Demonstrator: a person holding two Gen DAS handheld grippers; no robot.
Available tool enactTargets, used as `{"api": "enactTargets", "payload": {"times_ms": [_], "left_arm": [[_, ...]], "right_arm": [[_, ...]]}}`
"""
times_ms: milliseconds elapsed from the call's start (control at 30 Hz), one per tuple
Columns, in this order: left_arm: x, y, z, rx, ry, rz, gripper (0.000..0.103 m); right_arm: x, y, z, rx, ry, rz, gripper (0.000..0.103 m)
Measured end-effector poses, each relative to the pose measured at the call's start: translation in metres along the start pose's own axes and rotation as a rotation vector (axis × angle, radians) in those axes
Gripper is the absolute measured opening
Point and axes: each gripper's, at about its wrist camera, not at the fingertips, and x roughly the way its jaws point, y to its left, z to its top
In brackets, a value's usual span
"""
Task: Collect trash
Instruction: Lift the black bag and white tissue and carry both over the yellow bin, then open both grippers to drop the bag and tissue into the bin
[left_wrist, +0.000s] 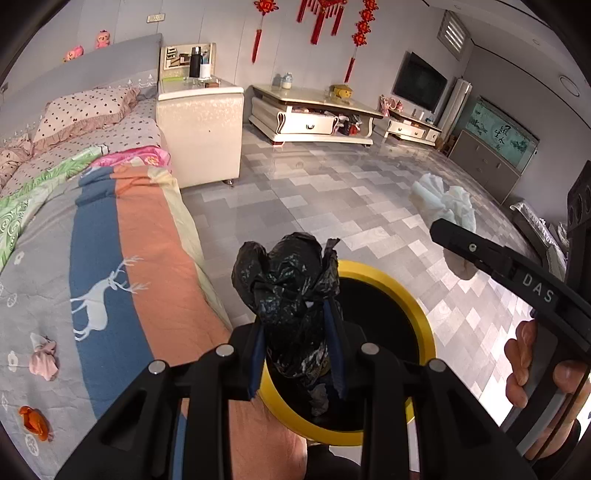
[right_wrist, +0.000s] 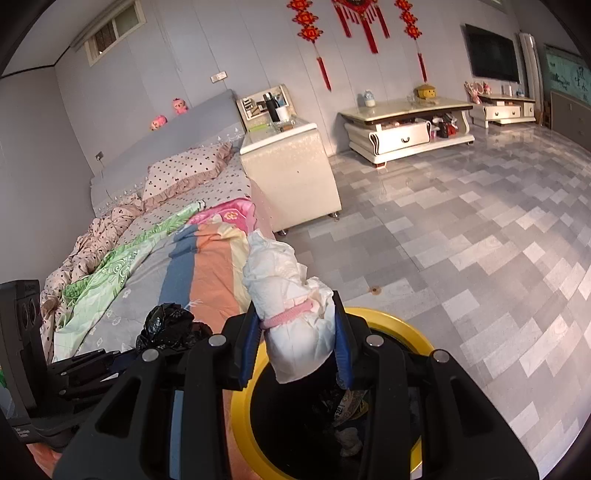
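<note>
My left gripper (left_wrist: 297, 354) is shut on a crumpled black plastic bag (left_wrist: 288, 288), held over the near rim of a yellow-rimmed black bin (left_wrist: 417, 306). My right gripper (right_wrist: 293, 343) is shut on a rolled white diaper with a pink band (right_wrist: 295, 306), above the same bin (right_wrist: 406, 325). In the left wrist view the right gripper (left_wrist: 439, 225) reaches in from the right with the white diaper (left_wrist: 448, 201). The black bag (right_wrist: 166, 326) shows at lower left in the right wrist view. Some trash (right_wrist: 349, 402) lies inside the bin.
The bed (left_wrist: 110, 240) with a striped deer quilt runs along the left. A pink crumpled wad (left_wrist: 44, 360) and an orange scrap (left_wrist: 33, 422) lie on it. A white nightstand (left_wrist: 201, 125), a low TV cabinet (left_wrist: 314, 118) and tiled floor (right_wrist: 461, 240) lie beyond.
</note>
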Motion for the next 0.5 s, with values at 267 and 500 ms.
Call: {"api": "enactTargets", "payload": {"times_ms": [267, 500], "left_arm": [[0.038, -0.008, -0.018, 0.027, 0.053, -0.003, 0.027], [0.055, -0.015, -0.028, 0.028, 0.087, -0.019, 0.028]], "right_arm": [[0.037, -0.027, -0.023, 0.037, 0.073, -0.024, 0.033], [0.064, -0.043, -0.042, 0.056, 0.145, -0.042, 0.035]]}}
